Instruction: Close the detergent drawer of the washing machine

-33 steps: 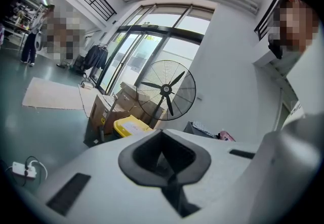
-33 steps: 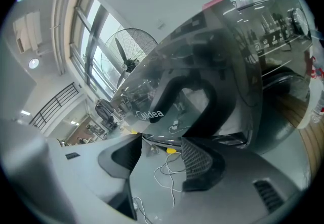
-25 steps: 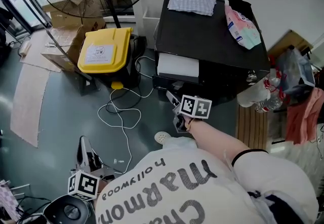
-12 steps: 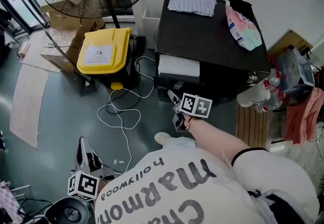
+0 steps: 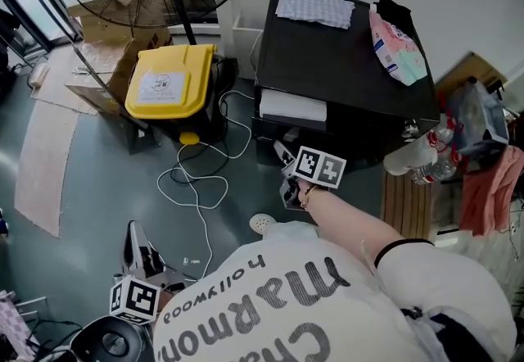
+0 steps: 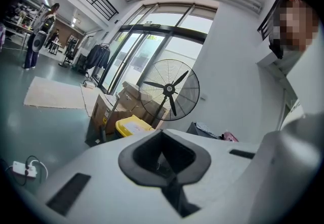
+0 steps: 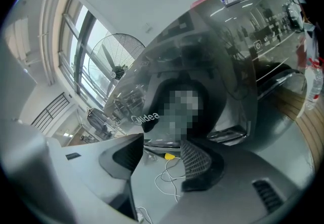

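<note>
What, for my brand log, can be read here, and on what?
"Midea": washing machine door.
"Hollywood" and "Marmon", upside down: person's shirt.
Label on the yellow bin: too small to read.
Print on the pink packet: too small to read.
Marks on the control panel: blurred.

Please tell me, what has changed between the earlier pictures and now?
The right gripper has moved slightly closer to the front of the washing machine. Nothing was taken hold of or let go: its fingers stand apart with nothing between them. The white detergent drawer still sticks out of the machine, and the left gripper stays low beside the person.
</note>
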`<state>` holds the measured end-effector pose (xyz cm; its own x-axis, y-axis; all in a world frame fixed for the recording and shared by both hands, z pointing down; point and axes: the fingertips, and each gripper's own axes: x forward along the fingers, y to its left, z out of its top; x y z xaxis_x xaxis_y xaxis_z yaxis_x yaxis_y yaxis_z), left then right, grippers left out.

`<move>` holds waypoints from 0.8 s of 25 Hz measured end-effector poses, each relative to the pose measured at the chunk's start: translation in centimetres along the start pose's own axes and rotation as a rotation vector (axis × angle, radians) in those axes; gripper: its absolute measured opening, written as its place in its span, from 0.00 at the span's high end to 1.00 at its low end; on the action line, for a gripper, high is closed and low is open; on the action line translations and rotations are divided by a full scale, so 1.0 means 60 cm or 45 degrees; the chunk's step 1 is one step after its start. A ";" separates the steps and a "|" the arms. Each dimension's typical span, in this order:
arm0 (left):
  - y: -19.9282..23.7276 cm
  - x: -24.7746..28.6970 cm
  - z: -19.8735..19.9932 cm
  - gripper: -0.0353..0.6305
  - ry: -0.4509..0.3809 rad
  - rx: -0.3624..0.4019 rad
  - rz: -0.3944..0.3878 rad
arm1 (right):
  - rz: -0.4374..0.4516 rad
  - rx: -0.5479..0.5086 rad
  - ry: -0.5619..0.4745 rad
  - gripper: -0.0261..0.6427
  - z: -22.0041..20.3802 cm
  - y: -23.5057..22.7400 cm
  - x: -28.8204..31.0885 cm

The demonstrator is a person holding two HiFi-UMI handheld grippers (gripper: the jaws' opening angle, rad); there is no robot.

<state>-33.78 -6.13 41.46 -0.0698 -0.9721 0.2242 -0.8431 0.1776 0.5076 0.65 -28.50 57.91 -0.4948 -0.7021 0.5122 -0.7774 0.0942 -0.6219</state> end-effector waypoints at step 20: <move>0.018 0.000 -0.006 0.94 -0.007 -0.021 0.032 | -0.025 0.006 -0.003 0.60 0.013 -0.006 0.014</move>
<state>-34.51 -5.89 42.33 -0.0942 -0.9680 0.2325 -0.8320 0.2047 0.5156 0.79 -29.69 58.10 -0.4785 -0.7056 0.5227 -0.7850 0.0769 -0.6148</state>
